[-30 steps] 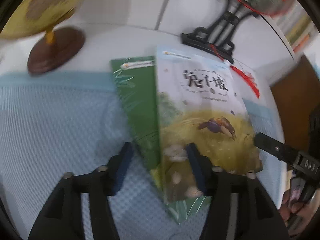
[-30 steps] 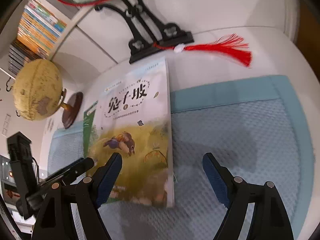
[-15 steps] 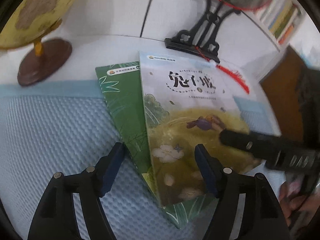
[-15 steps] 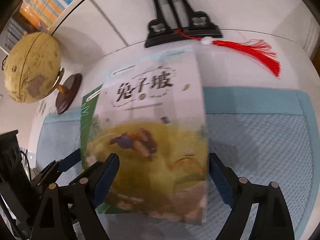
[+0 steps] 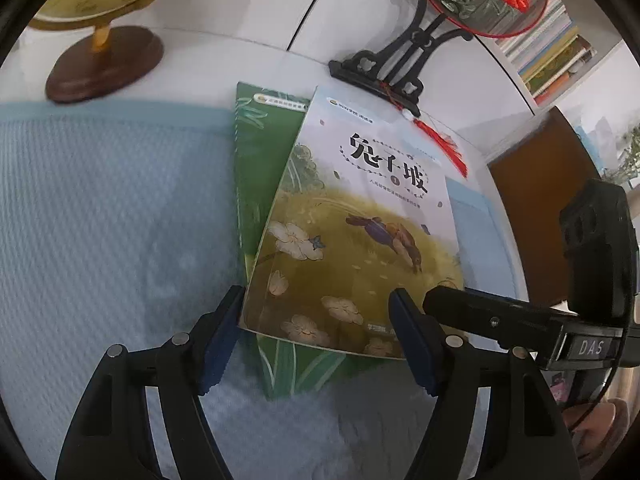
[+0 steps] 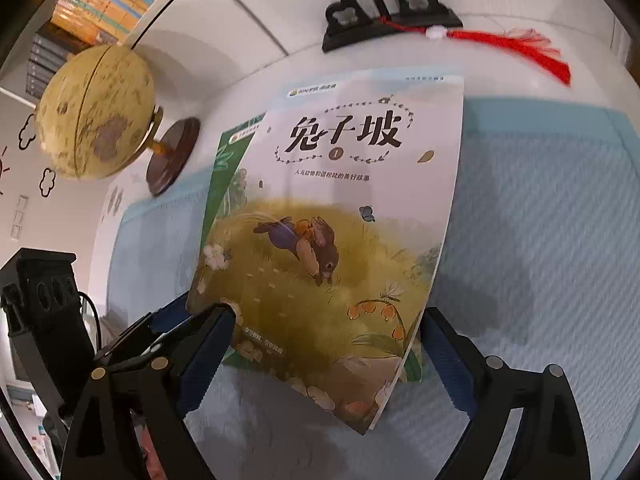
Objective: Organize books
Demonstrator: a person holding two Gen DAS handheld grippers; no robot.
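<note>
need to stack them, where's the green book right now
The green book lies on the blue mat beneath the rabbit book, its left edge and bottom corner showing in both wrist views.

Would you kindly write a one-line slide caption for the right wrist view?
Right gripper, jaws opening, straddles the rabbit storybook lying askew on a green book on a blue mat.

Two books lie stacked: the rabbit book [image 6: 340, 216] over the green book [image 5: 260, 168], which peeks out at nine o'clock. One globe [image 6: 94, 112], one black stand [image 5: 384, 68], two grippers
</note>
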